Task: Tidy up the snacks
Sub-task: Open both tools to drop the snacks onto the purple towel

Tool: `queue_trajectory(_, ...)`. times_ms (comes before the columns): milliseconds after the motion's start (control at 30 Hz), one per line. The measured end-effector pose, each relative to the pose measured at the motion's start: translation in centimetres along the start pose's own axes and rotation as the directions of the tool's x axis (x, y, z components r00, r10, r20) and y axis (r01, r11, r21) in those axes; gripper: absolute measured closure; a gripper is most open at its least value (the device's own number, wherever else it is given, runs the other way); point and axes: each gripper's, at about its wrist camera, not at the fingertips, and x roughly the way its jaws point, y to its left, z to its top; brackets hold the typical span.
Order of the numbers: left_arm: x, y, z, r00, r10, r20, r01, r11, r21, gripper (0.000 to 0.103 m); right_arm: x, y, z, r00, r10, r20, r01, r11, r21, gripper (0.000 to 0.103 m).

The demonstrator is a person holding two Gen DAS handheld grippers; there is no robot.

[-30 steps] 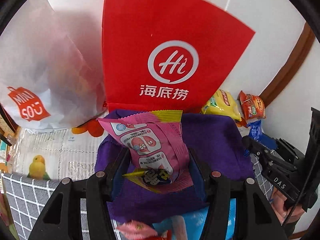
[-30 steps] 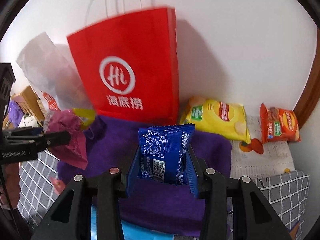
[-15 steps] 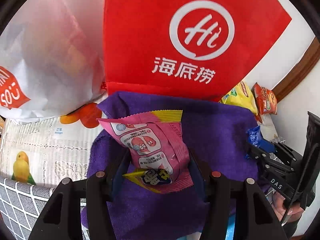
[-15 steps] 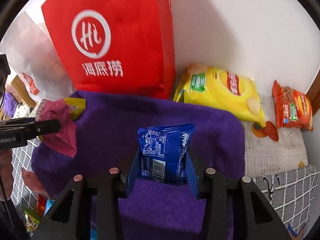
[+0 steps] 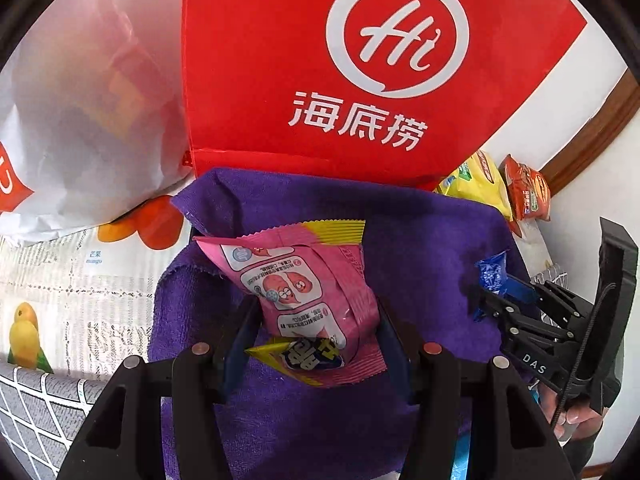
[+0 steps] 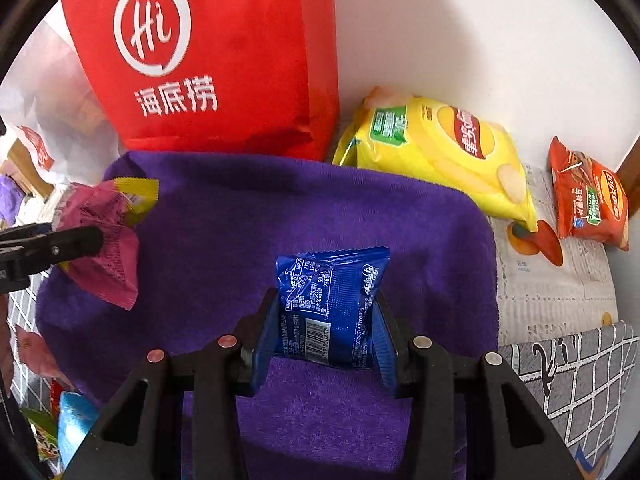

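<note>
Both our grippers have come down toward the purple towel (image 6: 280,208) since the earlier frames, and the red bag (image 5: 360,60) now fills more of each view. Our left gripper (image 5: 316,340) holds the pink snack packet (image 5: 308,292) pinched between its pads, above the left part of the towel; our right gripper (image 6: 326,320) clamps the blue snack packet (image 6: 332,304) the same way, over the towel's middle. We judge the step in hand to be carrying both packets down to lay them on the towel, so next we should lower until they touch and then open the jaws. We read "Hi" above three Chinese characters on the red bag and "DAS" on the right gripper; the yellow chip bag (image 6: 436,152) and the orange chip bag (image 6: 588,196) carry print we cannot make out
</note>
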Motion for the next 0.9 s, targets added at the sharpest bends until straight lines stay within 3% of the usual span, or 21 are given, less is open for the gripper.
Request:
queue_trajectory(67,0.0,0.0,0.1,1.000,-0.002,0.001,0.002,1.000,0.000,0.048,0.4,0.4,-0.1,1.000,0.001,-0.006,-0.001,1.000,-0.010,0.058)
queue_trajectory(267,-0.4,0.4,0.3,1.000,-0.031,-0.005,0.031,0.999,-0.011,0.046,-0.1,1.0,0.5,1.000,0.003,0.005,-0.003,0.999,-0.039,0.033)
queue_trajectory(333,-0.8,0.5,0.4,0.999,-0.038,-0.004,0.038,0.999,-0.011,0.038,-0.9,0.9,0.5,1.000,0.007,0.018,-0.006,0.999,-0.042,0.028)
queue_trajectory(367,-1.1,0.5,0.4,0.999,-0.034,0.001,0.034,0.999,-0.009,0.033,-1.4,0.9,0.5,1.000,0.003,0.029,-0.002,0.999,-0.043,0.027)
queue_trajectory(633,-4.0,0.8,0.6,0.998,0.007,0.059,-0.007,1.000,-0.004,0.033,-5.1,1.4,0.9,0.987,-0.083,0.135,0.086,0.996,-0.016,0.022)
queue_trajectory(800,-6.7,0.5,0.4,0.994,0.032,0.101,-0.032,0.999,0.006,0.033,-7.2,1.4,1.1,0.984,-0.036,0.172,0.032,0.999,0.026,0.022)
queue_trajectory(900,-9.2,-0.1,0.2,0.987,0.046,0.153,-0.050,0.999,0.021,0.033,-9.2,2.3,0.3,0.977,-0.054,0.208,0.049,0.998,0.030,0.022)
